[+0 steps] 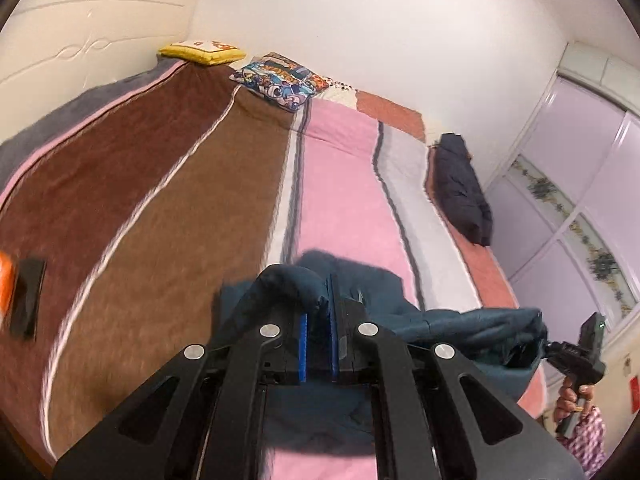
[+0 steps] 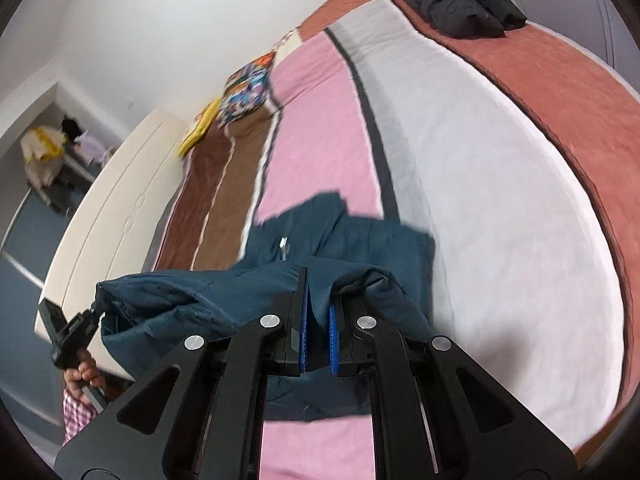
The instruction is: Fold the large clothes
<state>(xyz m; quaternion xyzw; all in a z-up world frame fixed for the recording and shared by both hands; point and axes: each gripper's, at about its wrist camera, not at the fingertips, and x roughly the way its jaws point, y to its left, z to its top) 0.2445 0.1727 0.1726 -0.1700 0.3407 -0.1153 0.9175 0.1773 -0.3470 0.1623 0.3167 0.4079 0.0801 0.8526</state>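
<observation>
A dark teal padded garment (image 1: 452,320) hangs lifted above the striped bed cover, stretched between both grippers. My left gripper (image 1: 319,304) is shut on one bunched edge of it, the blue pads pinching the cloth. In the left wrist view the right gripper (image 1: 536,346) grips the garment's other end at the right, held by a hand (image 1: 572,400). In the right wrist view my right gripper (image 2: 318,300) is shut on a fold of the teal garment (image 2: 352,240). The left gripper (image 2: 98,312) holds the far end at the left, a hand (image 2: 82,376) below it.
The bed cover (image 1: 340,200) has brown, pink, grey and rust stripes. A black jacket (image 1: 460,188) lies at the bed's far right edge. Two pillows (image 1: 276,80) sit by the wall, with a cream headboard (image 1: 80,32) beside them. An orange and black object (image 1: 24,296) lies at left.
</observation>
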